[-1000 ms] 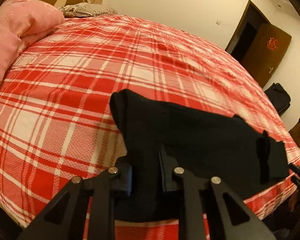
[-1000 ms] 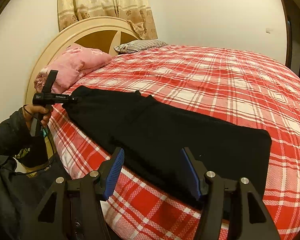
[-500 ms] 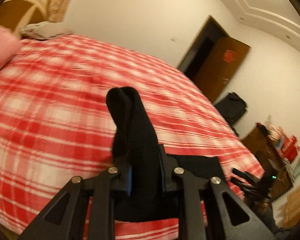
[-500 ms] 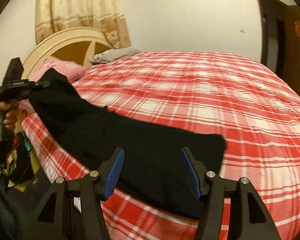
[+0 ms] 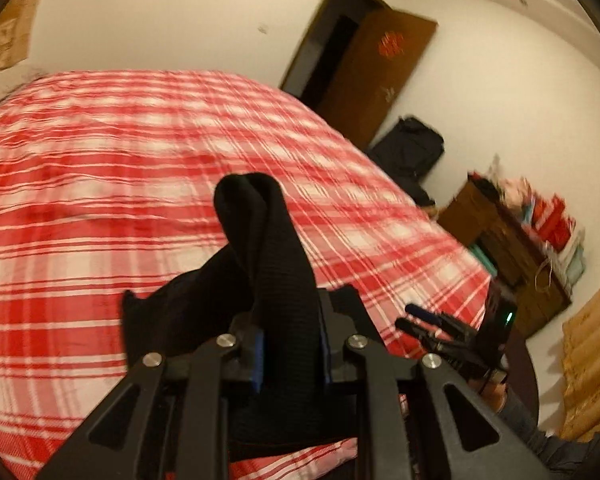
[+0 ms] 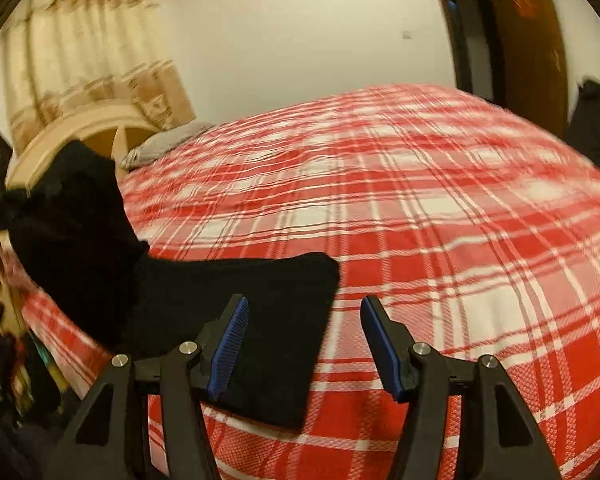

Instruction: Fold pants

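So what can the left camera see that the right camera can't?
Only the left wrist view shows the left tongs shut on the black pants, holding one end up. It also shows the black bag, the cluttered wooden cabinet and the right tongs from outside.

Only the right wrist view shows the right tongs open, the curtain, the headboard and the other end of the pants lying flat.

Both show the pants, the red plaid bed and the brown door.
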Tool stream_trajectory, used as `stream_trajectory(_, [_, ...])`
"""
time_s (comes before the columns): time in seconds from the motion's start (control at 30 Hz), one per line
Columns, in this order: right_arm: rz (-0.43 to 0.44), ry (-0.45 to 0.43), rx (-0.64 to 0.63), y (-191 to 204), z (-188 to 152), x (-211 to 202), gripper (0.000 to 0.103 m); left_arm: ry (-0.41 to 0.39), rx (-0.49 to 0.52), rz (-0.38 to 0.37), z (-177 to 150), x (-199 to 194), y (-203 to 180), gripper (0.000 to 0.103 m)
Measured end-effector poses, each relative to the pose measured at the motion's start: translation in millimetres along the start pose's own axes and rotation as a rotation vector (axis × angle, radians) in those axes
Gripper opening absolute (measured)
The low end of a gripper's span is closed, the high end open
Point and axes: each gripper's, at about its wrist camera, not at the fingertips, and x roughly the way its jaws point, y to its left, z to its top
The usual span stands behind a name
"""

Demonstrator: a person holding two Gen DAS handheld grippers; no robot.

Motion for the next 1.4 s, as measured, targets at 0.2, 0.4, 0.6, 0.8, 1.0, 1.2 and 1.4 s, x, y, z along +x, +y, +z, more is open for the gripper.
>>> stream_trajectory(0.2, [-0.046,-0.012,0.108,-25.6,2.0,1.7,0.06,0.124,0.046,-0.007,-12.3,56.8,-30.2,0.021])
stream_trajectory(0.4, [-0.046,0.0,0.107,-26.1,0.3,7.1,0.06,0.227,0.077,0.02,-26.1,109.3,-44.9,0.021])
stream_trajectory(0.6, [-0.022,0.02,0.094,-22.1,-5.0,14.4,0.061,0.23,0.079,-0.023,-31.0,122.3,-61.3,0.029])
stream_trajectory(0.8, [0.021,0.011,0.114,-24.3,-6.1,12.2,0.061,0.115,0.15,-0.049,-25.8,91.1,-80.0,0.054])
stream_trajectory(1.0, [0.155,0.036,0.14,-10.2,-4.1,5.7,0.061,0.028,0.182,0.086,-33.9,63.6,-50.0,0.066])
stream_trajectory(1.2, [0.141,0.144,0.117,16.5,-6.8,27.2,0.06,-0.019,0.187,0.282,-46.4,57.4,-6.0,0.07])
stream_trajectory(1.4, [0.152,0.213,0.076,29.6,-16.3,39.3,0.019,-0.028,0.117,0.355,-53.5,61.4,30.6,0.075])
